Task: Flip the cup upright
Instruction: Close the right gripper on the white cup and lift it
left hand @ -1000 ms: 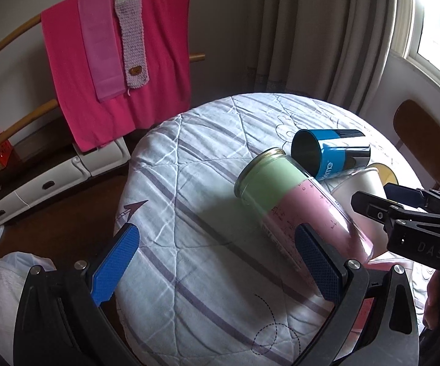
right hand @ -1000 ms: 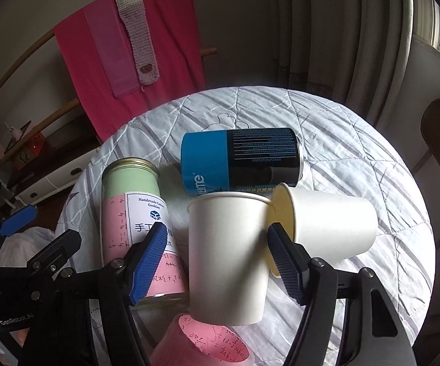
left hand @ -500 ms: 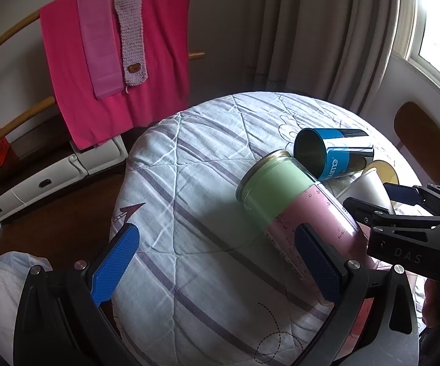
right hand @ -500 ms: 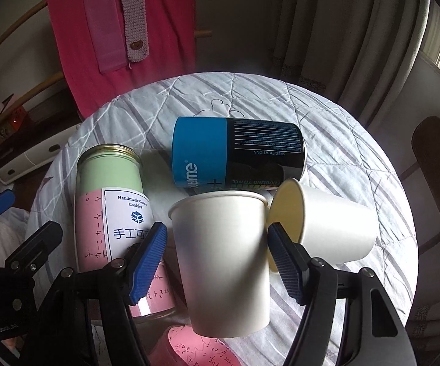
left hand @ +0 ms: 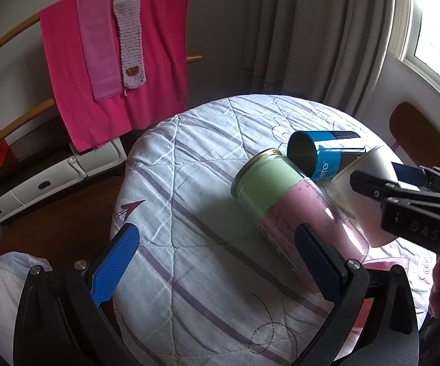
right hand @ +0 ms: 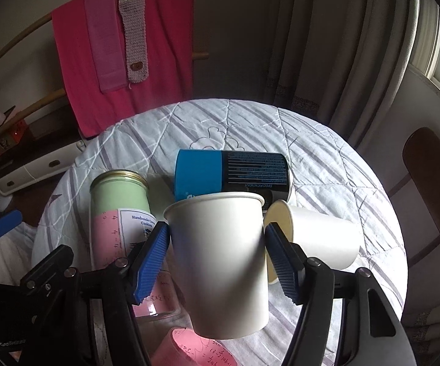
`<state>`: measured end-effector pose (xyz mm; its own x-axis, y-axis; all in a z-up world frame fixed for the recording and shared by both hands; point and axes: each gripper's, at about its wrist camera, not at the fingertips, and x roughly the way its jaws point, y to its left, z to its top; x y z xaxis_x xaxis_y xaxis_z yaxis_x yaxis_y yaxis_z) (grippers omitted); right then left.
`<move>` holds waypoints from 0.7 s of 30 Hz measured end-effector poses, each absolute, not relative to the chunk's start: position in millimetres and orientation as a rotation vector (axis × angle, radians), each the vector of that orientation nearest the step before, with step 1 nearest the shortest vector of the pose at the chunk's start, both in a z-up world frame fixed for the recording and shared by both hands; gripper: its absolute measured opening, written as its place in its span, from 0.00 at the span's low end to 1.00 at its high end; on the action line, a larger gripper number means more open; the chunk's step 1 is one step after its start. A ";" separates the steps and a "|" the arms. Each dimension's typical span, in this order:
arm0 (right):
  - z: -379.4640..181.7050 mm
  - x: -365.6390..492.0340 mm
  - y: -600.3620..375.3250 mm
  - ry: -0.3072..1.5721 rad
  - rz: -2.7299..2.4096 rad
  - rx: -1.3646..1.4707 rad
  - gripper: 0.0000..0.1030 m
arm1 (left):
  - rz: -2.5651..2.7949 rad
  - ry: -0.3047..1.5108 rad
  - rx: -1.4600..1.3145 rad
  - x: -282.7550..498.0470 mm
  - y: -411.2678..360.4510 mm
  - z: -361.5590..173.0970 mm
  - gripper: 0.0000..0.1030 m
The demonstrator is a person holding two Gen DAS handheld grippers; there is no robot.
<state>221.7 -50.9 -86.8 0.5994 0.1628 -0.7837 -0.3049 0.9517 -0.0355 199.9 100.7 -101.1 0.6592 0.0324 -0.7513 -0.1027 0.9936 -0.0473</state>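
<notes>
Right gripper (right hand: pixel 216 248): blue ribbed pads pressed against both sides of a white paper cup (right hand: pixel 220 259), which is clamped between them, rim uppermost, base lifted above the quilted cloth (right hand: pixel 326 158). From the left wrist view the same gripper (left hand: pixel 402 195) shows as a black frame stamped "DAS", with the cup (left hand: pixel 363 183) partly hidden behind it.

Left gripper (left hand: pixel 220 256): jaws spread wide, nothing between them, hovering over the cloth's near-left part (left hand: pixel 207 259).

Second paper cup (right hand: pixel 314 238): white, lying on its side just right of the held cup, yellowish interior facing left.

Blue-and-black can (right hand: pixel 232 174): lying on its side behind the held cup. The black half carries fine white print, of which "SPECIFICATIONS" reads upside down; the blue band bears white letters ending "…me" in the left wrist view (left hand: pixel 326 158), the remainder being too obscured to read.

Glass jar (right hand: pixel 119 210): lying on its side, gold-rimmed mouth, green and pink paper inside, white label reading "Handmade Co…" above a line beginning "Cookie"; the rest is covered by the pad.

Pink paper roll (right hand: pixel 195 347): bottom edge, handwritten numerals, illegible.

Pink towels (right hand: pixel 128 48): hung on a wooden rail behind.
</notes>
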 end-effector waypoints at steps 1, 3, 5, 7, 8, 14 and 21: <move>-80.3 218.5 -51.6 0.875 0.276 -0.170 0.64 | 0.074 0.846 -0.089 198.3 99.8 -99.4 1.00; -67.1 210.7 -55.5 0.847 0.279 -0.167 0.64 | 0.071 0.839 -0.087 193.6 96.4 -95.3 1.00; -52.9 202.4 -62.3 0.829 0.279 -0.149 0.64 | 0.070 0.832 -0.083 189.4 92.2 -91.2 1.00; -39.6 191.7 -72.2 0.810 0.269 -0.138 0.64 | 0.060 0.822 -0.090 183.3 87.2 -87.0 1.00; -34.5 185.9 -78.5 0.806 0.261 -0.136 0.64 | 0.051 0.818 -0.093 179.9 83.9 -85.0 1.00; -30.1 156.6 -119.9 0.825 0.163 -0.126 0.64 | 0.002 0.802 -0.069 160.2 53.9 -76.1 1.00; -77.5 148.4 -166.4 0.962 0.073 -0.056 0.64 | -0.041 0.789 -0.016 137.2 17.5 -67.8 1.00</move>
<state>148.4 -166.4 -77.5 0.5701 0.0372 -0.8207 -0.0869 0.9961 -0.0152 137.2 17.5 -67.8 0.7035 -0.0426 -0.7094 0.0304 0.9991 -0.0299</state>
